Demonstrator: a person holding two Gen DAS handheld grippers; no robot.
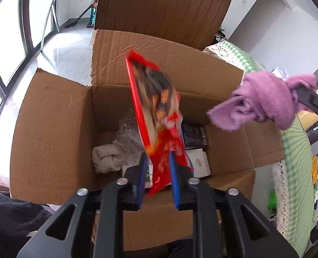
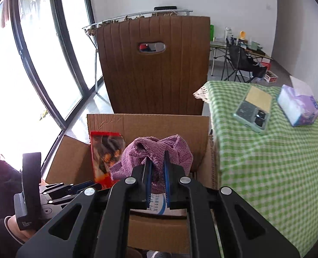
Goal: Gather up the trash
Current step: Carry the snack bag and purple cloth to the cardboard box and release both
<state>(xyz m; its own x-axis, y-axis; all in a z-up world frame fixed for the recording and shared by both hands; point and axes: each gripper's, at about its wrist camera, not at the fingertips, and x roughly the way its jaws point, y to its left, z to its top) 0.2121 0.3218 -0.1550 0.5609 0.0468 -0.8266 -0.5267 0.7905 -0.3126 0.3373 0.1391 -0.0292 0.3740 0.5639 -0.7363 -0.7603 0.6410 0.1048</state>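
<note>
An open cardboard box [image 1: 51, 129] stands on the floor below both grippers. Over its opening, a red snack wrapper [image 1: 152, 99] stands on end between the blue pads of my left gripper [image 1: 157, 157]. The jaws are parted, with a gap showing at the left pad, and the wrapper looks blurred. To the right, my right gripper [image 1: 298, 94] is shut on a bunched purple cloth [image 1: 260, 101] above the box's right flap. The right wrist view shows that gripper [image 2: 157, 161] pinching the cloth [image 2: 159, 148] over the box [image 2: 148, 124], with the wrapper [image 2: 107, 152] and left gripper [image 2: 83, 186] at the left.
Inside the box lie a beige rag [image 1: 107, 159], crumpled clear plastic [image 1: 128, 133] and small cartons [image 1: 199, 163]. A brown chair back [image 2: 154, 68] rises behind the box. At the right, a table with a green checked cloth [image 2: 266, 161] carries a phone [image 2: 253, 109] and a tissue pack [image 2: 298, 105].
</note>
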